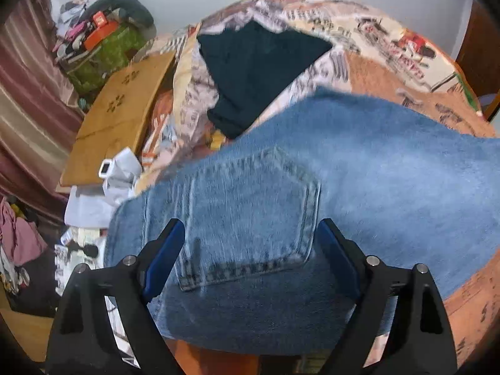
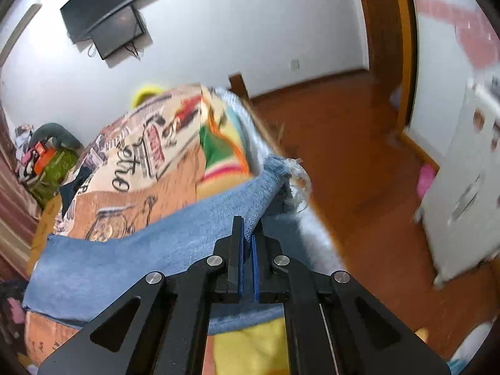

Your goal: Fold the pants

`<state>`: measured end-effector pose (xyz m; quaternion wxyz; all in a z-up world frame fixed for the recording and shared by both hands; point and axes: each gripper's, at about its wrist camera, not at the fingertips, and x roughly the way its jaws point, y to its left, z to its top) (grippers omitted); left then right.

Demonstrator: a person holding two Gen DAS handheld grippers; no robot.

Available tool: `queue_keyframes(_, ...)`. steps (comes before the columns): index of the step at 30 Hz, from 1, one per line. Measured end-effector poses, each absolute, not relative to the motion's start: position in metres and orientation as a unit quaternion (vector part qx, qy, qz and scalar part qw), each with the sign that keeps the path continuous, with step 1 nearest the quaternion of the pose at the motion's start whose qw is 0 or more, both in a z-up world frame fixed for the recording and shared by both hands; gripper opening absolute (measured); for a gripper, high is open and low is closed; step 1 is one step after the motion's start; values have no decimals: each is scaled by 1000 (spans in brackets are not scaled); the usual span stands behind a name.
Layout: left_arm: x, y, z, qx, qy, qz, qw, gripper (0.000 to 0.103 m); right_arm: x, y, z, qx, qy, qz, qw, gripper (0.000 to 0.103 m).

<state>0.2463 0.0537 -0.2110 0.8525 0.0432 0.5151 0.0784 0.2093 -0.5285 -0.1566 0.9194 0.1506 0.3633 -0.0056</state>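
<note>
Blue jeans lie across the patterned bedspread, back pocket facing up. My left gripper is open, its blue-padded fingers on either side of the pocket near the waistband, just above the denim. In the right wrist view the jeans' leg stretches to the left. My right gripper is shut on the denim near the frayed hem, holding it lifted at the bed's right edge.
A dark folded garment lies further up the bed. A wooden board and a cluttered pile stand at the left. Wooden floor, a doorway and a white cabinet are at the right.
</note>
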Motion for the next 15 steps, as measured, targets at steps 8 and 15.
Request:
queue_keyframes(8, 262, 38, -226, 45, 530, 59, 845, 87, 220, -536, -201, 140, 421, -34, 896, 3)
queue_keyframes(15, 259, 41, -238, 27, 536, 56, 842, 88, 223, -539, -238, 142, 491, -43, 858, 16)
